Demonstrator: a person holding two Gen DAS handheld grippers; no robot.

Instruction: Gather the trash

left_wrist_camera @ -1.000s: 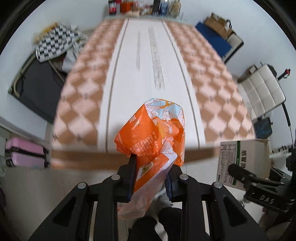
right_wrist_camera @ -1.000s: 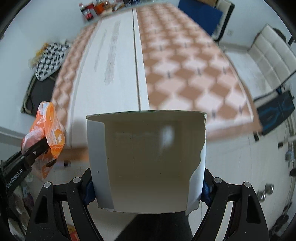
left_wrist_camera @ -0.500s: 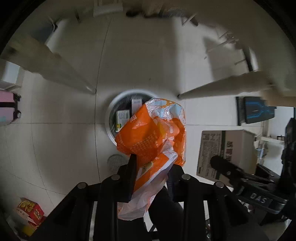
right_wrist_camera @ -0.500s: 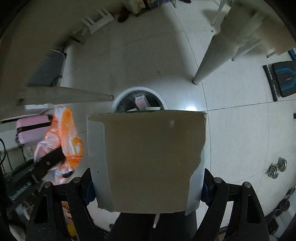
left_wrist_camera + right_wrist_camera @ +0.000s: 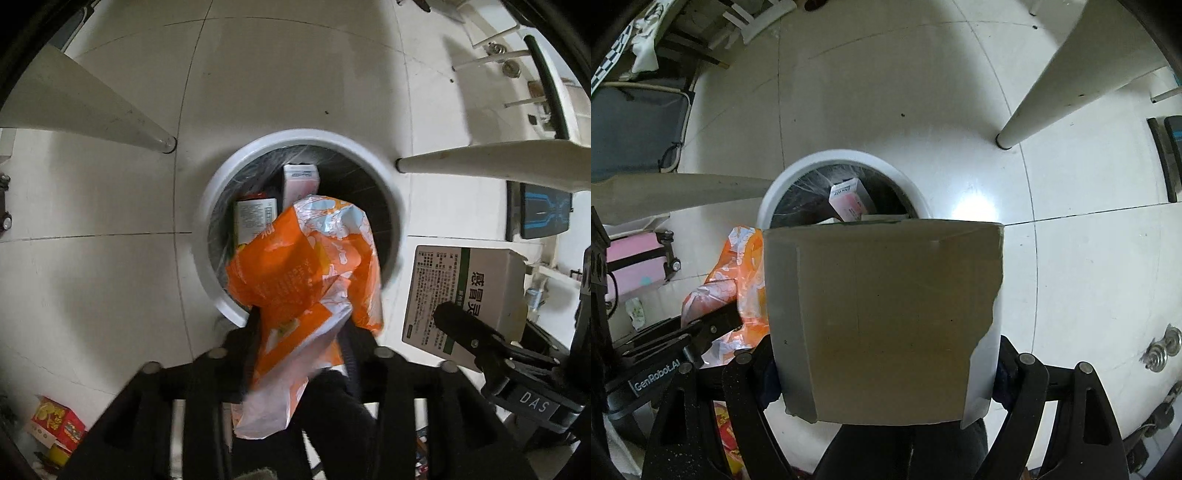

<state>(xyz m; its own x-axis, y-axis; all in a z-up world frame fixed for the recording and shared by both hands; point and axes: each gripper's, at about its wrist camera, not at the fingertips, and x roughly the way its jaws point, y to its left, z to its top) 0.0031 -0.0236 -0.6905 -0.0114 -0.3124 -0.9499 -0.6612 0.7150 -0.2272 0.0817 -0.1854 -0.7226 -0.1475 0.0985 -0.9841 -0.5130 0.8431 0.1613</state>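
Left gripper jaws are opening around the orange snack bag; right gripper jaws clamp the cardboard box above the white bin.

Bin mouth open (table legs flank).

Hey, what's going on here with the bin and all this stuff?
A person is throwing out trash with two handheld claws. The left claw is over the white bin, its jaws opening around an orange wrapper between them. The right claw grips a cardboard box beside it. Two small cartons already lie in the bin.
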